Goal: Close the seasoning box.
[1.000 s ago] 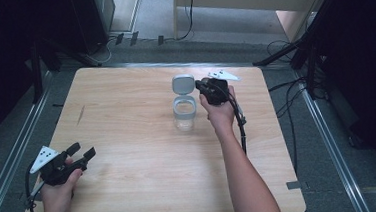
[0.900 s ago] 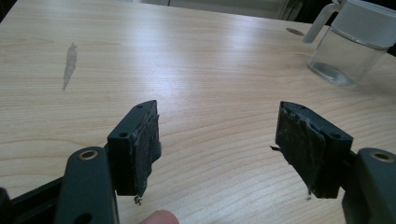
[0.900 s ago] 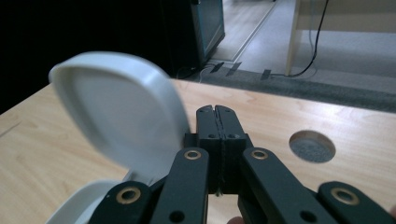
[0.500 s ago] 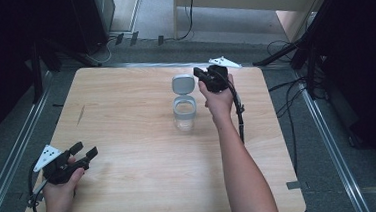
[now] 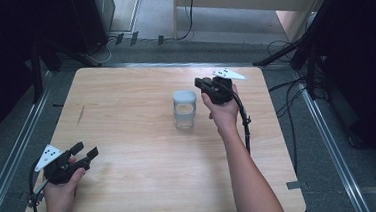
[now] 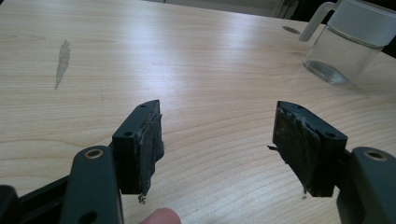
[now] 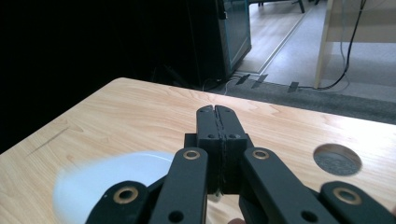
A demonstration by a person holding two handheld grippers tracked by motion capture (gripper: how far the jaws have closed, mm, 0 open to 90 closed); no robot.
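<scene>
Jar (image 5: 185,109) with white lid (image 5: 184,96) stands mid-table (image 5: 125,90); right gripper (image 5: 205,84), jaws pressed together on nothing, hovers just right of it; left gripper (image 5: 86,149) gapes wide near left corner.

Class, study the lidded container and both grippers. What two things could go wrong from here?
1. The right gripper, jaws shut, hovers close beside the lid. A sideways sweep might dislodge it or tip the clear container.
2. The left gripper, open, sits far off, so nothing steadies the container if it is bumped.
</scene>
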